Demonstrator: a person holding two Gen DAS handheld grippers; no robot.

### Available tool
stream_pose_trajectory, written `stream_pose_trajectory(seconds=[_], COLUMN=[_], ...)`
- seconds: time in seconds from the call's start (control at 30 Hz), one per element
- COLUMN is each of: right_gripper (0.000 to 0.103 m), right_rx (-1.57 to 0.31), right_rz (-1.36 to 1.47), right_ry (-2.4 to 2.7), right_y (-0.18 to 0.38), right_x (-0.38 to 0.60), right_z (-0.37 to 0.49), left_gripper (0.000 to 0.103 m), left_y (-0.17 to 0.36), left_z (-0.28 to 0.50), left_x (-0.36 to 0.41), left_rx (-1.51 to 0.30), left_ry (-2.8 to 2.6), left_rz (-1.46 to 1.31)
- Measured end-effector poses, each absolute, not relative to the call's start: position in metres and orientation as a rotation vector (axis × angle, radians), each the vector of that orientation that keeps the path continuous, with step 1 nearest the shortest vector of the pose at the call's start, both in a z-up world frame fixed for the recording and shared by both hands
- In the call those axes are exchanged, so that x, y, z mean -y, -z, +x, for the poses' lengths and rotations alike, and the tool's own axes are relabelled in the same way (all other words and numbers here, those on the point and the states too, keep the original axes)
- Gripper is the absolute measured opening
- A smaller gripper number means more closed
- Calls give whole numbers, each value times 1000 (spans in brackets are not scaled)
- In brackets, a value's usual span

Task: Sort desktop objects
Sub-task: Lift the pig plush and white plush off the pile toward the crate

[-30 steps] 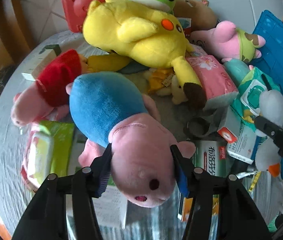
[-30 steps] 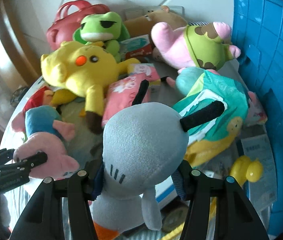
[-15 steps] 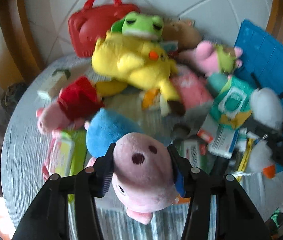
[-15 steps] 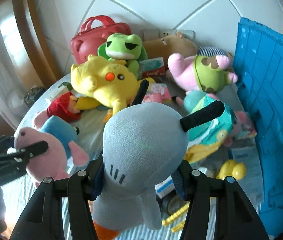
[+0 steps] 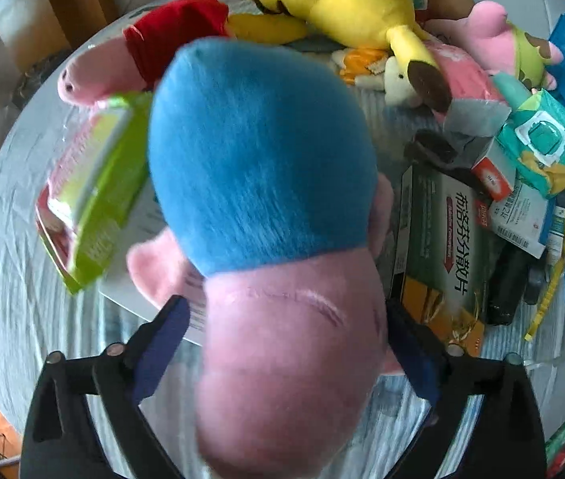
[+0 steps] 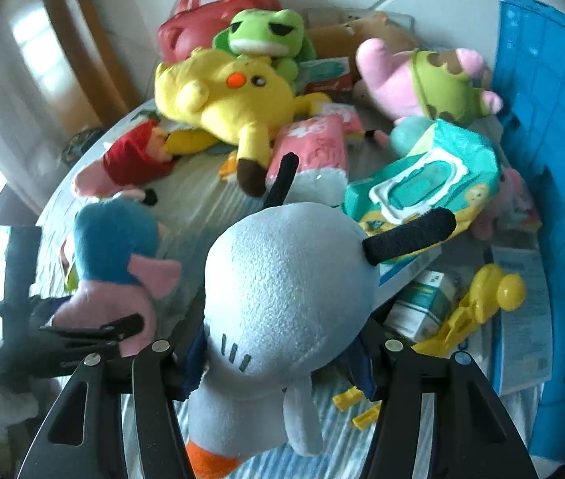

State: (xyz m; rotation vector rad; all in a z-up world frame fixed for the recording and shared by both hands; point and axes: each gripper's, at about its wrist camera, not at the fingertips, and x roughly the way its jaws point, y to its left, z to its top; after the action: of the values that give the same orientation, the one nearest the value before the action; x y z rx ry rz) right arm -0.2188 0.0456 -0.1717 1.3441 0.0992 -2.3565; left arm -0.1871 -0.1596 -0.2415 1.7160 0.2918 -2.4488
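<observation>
1. Blue crate [image 6: 554, 119]: far right of the table, standing on edge. Its inside is not visible, so whether anything is sorted into it cannot be told.
2. Table [image 5: 15, 279]: most of its cloth is covered with mixed goods. Judged: sorting is at an early stage, with most items left to do.
3. Yellow plush [image 6: 222, 95]: far centre, lying on the pile, its foot beside the pink pack [image 6: 314, 143]. Unsorted.
4. Pig [image 5: 262, 183]: blue body, pink head, clamped at the head by the left gripper [image 5: 286, 343], near left, lifted over the boxes. In transit, not yet placed.
5. Goose [image 6: 290, 299]: grey, black tufts, orange foot, pinched at the body by the right gripper [image 6: 278, 363], near centre. In transit, not yet placed.
6. Starfish plush [image 6: 422, 80], frog [image 6: 266, 36], red-dress pig [image 5: 143, 52]: far side, loose among packs. Unsorted.
7. Wipes pack [image 6: 422, 183]: right of centre, touching the goose's tuft in this view. Unsorted.
8. Green box [image 5: 95, 199], medicine box [image 5: 442, 247]: near, left and right of the held pig. Unsorted.
9. Yellow duck [image 6: 498, 291]: near right, beside the crate. Unsorted.
</observation>
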Motion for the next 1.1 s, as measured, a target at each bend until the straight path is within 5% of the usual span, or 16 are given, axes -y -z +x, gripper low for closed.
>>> stream_pose_trajectory(seconds=[0.1,0.33,1.1], right_gripper=[58,58,58], right_rx=[-151,-208,-36], right_rz=[1329,1266,1012], right_ry=[2301,2218,2653], right_y=[178,175,43], right_x=[-42,-40,-94], right_z=[-219,-213,-128], left_gripper=[65,65,60], left_y=[236,177,25], left_z=[-180,-151,-121], left_x=[149,131,58], left_rx=[-255,-239,73], left_ry=[2434,2489,3106], left_rz=[1643,1462,1176])
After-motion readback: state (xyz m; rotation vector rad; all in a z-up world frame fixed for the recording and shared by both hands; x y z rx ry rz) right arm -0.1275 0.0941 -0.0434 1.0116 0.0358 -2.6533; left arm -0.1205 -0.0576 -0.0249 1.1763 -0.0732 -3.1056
